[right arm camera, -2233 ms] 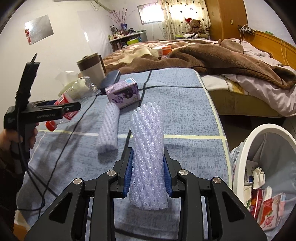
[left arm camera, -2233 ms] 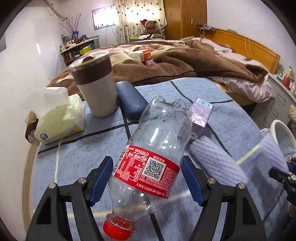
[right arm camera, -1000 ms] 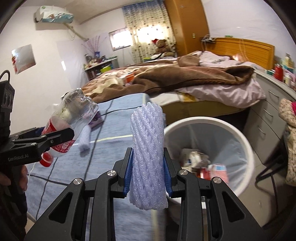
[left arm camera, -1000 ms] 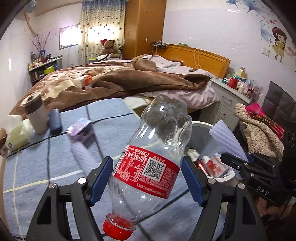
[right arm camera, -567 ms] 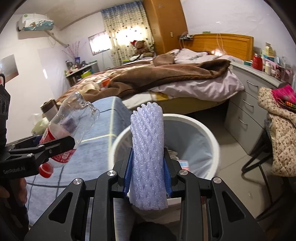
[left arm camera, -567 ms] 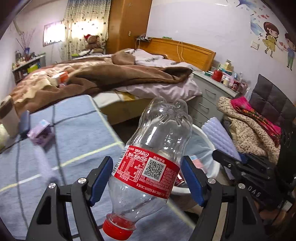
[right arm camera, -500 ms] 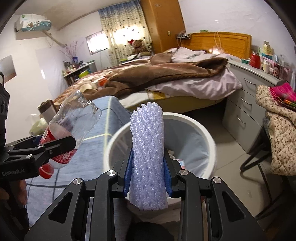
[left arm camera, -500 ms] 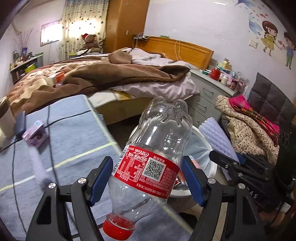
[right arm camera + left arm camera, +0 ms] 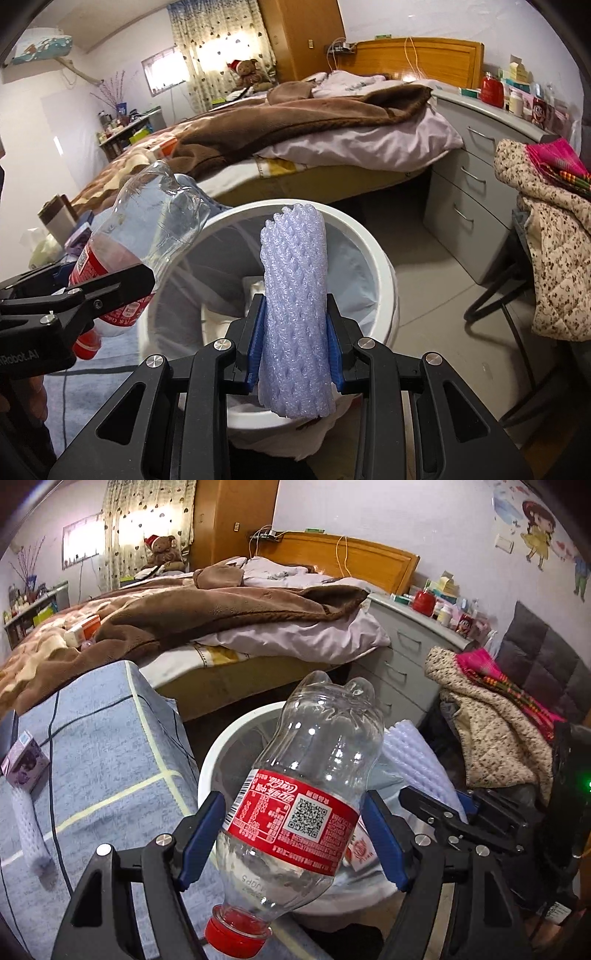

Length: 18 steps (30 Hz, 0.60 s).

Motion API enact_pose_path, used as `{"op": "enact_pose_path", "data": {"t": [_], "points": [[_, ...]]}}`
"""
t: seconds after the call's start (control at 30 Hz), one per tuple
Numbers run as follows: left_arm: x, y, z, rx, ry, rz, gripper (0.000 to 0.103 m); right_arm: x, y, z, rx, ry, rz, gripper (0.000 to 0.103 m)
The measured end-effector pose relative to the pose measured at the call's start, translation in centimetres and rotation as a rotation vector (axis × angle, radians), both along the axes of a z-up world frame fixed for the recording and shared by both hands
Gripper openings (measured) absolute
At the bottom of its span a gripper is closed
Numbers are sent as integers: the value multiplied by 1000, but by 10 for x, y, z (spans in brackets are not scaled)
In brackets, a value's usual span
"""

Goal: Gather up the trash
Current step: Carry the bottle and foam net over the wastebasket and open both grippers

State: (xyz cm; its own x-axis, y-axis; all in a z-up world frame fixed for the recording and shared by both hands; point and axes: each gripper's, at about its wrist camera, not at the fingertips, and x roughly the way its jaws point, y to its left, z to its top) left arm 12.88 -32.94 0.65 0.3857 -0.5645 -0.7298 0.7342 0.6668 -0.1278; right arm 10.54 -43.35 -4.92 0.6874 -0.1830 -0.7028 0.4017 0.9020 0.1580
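My left gripper (image 9: 291, 834) is shut on an empty clear plastic bottle (image 9: 310, 794) with a red label and red cap, cap toward me, held above the near rim of the white trash bin (image 9: 221, 746). My right gripper (image 9: 293, 347) is shut on a pale purple foam net sleeve (image 9: 295, 295), upright, held over the bin (image 9: 373, 258). The bin has a liner and holds cartons and paper. The bottle (image 9: 147, 221) and left gripper (image 9: 74, 291) show at the left in the right wrist view. The right gripper (image 9: 454, 812) with the sleeve (image 9: 413, 753) shows in the left wrist view.
A table with a blue-grey cloth (image 9: 103, 746) stands left of the bin; on it lie a second foam sleeve (image 9: 29, 834), a small purple carton (image 9: 24, 762) and a cable. A bed (image 9: 314, 122), grey drawers (image 9: 476, 192) and a chair with clothes (image 9: 546, 229) surround the bin.
Both grippers have swung from the table to above the bin, each still holding its item. In the last half second the bin has come a little closer and more centred.
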Motion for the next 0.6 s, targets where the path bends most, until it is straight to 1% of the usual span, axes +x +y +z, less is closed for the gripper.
{"op": "enact_pose_path", "data": {"t": [0.03,0.13,0.23,0.33,0.43,0.47,0.5,0.57,0.6], "points": [[2,-3,-2,4,-2,-1,77,1,-2,-2,0,11,-4,31],[9,-9,-7,-14,53,-4,77,5,-5,-6,-5,31,-5,31],[12,-15,-11,-1,42,5,77,8,-9,-8,0,41,-4,31],[15,-19,-13,-18,64,-6,77,11,-11,-10,-12,49,-5,31],[17,-21,-13,-21,55,-2,78,14,-13,-13,-17,68,-10,32],[16,-21,-13,-30,59,-12,78,14,-13,-14,-24,76,-12,38],[16,-21,-12,-37,59,-19,78,15,-14,-15,-27,80,-14,51],[15,-19,-9,-41,43,-12,78,14,-14,-15,-24,76,-15,68],[16,-20,-8,-39,38,-11,79,13,-14,-15,-21,70,-17,68]]}}
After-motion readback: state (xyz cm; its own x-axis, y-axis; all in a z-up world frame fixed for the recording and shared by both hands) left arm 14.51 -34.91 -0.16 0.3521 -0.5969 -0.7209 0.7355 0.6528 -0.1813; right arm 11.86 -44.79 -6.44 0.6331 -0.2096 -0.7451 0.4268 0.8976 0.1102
